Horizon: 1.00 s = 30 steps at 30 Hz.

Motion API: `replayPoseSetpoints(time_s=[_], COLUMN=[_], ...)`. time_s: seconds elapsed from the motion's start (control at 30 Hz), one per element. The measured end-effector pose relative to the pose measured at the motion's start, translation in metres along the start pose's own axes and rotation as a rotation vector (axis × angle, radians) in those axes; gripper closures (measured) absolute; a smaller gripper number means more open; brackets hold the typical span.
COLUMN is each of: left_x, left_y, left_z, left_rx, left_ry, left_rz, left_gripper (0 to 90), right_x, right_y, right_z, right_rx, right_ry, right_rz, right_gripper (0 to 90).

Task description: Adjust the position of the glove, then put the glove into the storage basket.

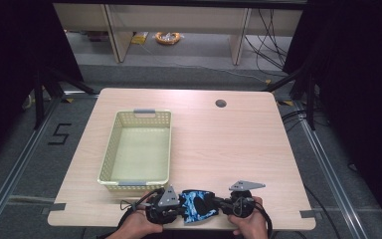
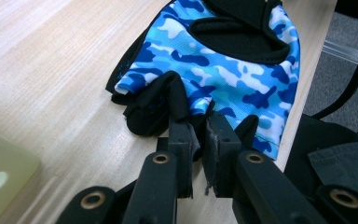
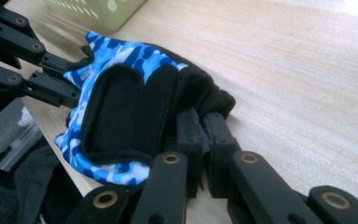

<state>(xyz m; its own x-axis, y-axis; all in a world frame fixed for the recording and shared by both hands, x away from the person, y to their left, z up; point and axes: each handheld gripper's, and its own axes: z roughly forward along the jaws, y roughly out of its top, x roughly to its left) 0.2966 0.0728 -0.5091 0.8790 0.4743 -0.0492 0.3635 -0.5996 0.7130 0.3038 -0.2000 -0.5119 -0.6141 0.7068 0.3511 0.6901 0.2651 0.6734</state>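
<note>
**Holding the camouflage glove from both ends at the near edge**

Nearest to the person, both hands come in from the bottom of the high view, each with a gripper. The left gripper [image 1: 176, 201] and the right gripper [image 1: 224, 201] point toward each other, and the glove [image 1: 198, 205] lies between them, close to the near edge of the tabletop [image 1: 219, 144].

In the left gripper view the jaws are nearly together and pinch the black fabric at the finger end of the glove [image 2: 223, 70]; the blue camouflage side faces up there. In the right gripper view the jaws are also narrow and hold the bunched black cuff of the glove [image 3: 121, 107], and the left gripper's jaws are seen at the other end of it. So both grippers seem to have a grasp on the same thing, one at each end.

Farther away, to the left of the middle, stands the pale yellow basket [image 1: 110, 149] with nothing visible in it. It is near the glove but apart from it.

I judge that the grasp is done, and the lift and the carrying are left. If the glove should go into the basket, that step is not yet begun.
</note>
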Motion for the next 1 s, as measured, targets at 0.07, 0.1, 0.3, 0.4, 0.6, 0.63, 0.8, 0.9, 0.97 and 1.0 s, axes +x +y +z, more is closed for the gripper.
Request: replayPoseSetpoints(time_s=[0.07, 0.1, 0.3, 0.4, 0.6, 0.63, 0.8, 0.9, 0.97, 1.0], left_x=[0.0, 0.0, -0.001, -0.001, 0.0, 0.001, 0.006, 0.009, 0.014, 0.015], left_y=[0.001, 0.001, 0.007, 0.009, 0.013, 0.014, 0.021, 0.025, 0.028, 0.029], left_z=[-0.001, -0.002, -0.011, -0.017, -0.031, -0.034, -0.05, -0.06, -0.069, -0.071], left_rx=[-0.009, -0.009, -0.04, -0.051, -0.078, -0.089, -0.094, -0.124, -0.129, -0.138], left_ry=[-0.003, 0.006, 0.012, 0.017, 0.026, 0.027, 0.045, 0.048, 0.063, 0.065], left_rz=[-0.003, 0.0, -0.003, 0.004, 0.008, -0.002, 0.009, -0.016, -0.012, -0.021], left_gripper=[81.7, 81.7, 81.7, 81.6, 81.6, 81.6, 81.5, 81.5, 81.5, 81.5], right_x=[-0.001, -0.001, 0.001, 0.003, 0.016, 0.019, 0.027, 0.029, 0.035, 0.035], right_y=[0.001, 0.001, 0.003, 0.005, 0.015, 0.017, 0.03, 0.04, 0.048, 0.053], right_z=[-0.003, -0.004, -0.008, -0.013, -0.021, -0.024, -0.028, -0.03, -0.033, -0.033], right_rx=[-0.015, -0.019, -0.062, -0.089, -0.128, -0.113, -0.151, -0.154, -0.151, -0.159], right_ry=[-0.002, 0.003, 0.018, 0.018, 0.04, 0.035, 0.059, 0.066, 0.084, 0.08], right_rz=[0.011, 0.013, 0.007, -0.001, -0.007, 0.004, -0.03, -0.067, -0.029, -0.066], right_gripper=[87.5, 87.5, 87.5, 87.5, 87.5, 87.5, 87.5, 87.5, 87.5, 87.5])
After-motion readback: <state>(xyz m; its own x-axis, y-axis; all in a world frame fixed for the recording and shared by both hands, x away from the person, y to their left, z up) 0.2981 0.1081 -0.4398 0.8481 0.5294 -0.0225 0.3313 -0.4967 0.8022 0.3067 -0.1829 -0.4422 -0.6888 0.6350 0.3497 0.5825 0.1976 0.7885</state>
